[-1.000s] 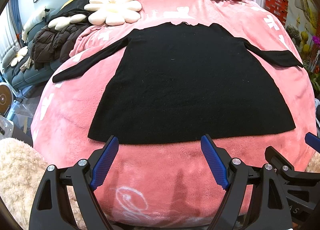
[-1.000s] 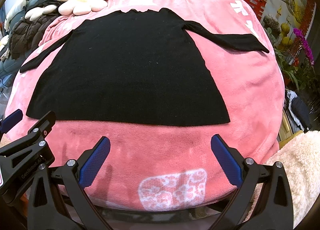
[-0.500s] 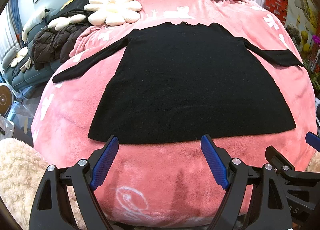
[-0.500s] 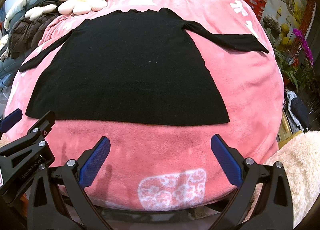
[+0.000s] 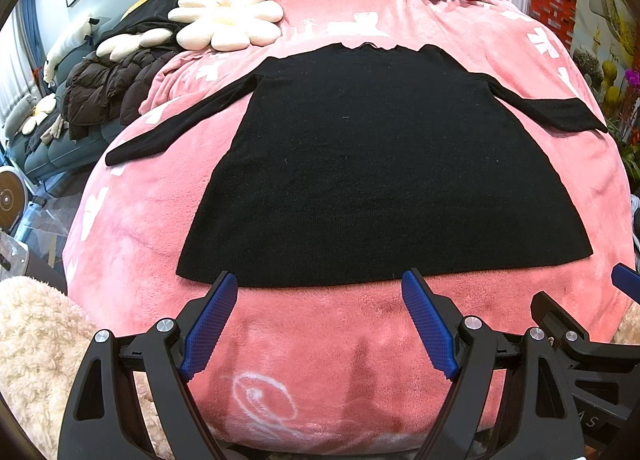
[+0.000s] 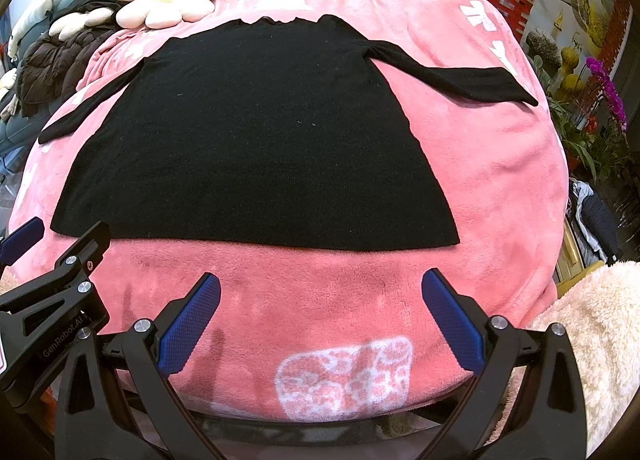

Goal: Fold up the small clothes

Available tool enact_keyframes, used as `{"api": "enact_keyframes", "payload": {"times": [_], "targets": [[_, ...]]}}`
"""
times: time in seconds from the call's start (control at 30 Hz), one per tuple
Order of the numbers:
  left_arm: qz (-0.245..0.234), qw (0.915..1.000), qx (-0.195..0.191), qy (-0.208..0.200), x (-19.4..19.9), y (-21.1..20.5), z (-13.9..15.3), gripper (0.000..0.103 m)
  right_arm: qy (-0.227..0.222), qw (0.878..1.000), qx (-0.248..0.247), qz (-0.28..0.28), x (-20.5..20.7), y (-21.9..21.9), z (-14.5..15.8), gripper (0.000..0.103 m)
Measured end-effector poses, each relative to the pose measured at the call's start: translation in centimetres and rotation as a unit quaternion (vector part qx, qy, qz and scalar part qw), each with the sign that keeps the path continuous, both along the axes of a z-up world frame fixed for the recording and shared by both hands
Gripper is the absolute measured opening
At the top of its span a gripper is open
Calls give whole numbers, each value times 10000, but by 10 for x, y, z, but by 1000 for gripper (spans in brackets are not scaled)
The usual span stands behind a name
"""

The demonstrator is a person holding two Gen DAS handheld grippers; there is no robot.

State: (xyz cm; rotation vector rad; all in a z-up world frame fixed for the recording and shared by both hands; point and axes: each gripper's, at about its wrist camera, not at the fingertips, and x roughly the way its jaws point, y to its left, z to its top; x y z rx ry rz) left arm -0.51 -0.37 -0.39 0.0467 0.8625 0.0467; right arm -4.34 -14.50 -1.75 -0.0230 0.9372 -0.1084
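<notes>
Lying flat on the pink blanket [image 5: 360, 340], the black knit dress [image 5: 380, 180] has both sleeves spread out, hem toward the cameras. Left hand-held gripper [image 5: 318, 316] and right hand-held gripper [image 6: 320, 318] both hover just short of the hem, jaws wide apart, empty.

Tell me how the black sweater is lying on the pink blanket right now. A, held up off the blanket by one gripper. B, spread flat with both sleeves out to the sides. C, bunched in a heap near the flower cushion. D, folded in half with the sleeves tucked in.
B: the black sweater lies flat on the pink blanket, both sleeves stretched outward, while the left gripper and right gripper are open, holding nothing.
</notes>
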Motion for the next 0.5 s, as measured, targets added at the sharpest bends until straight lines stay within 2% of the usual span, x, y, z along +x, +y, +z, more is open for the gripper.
{"api": "enact_keyframes", "payload": {"times": [0.5], "targets": [[2,10000,5,3,1,-1,2,81,2,10000,-8,-1,0,0,0,98]]}}
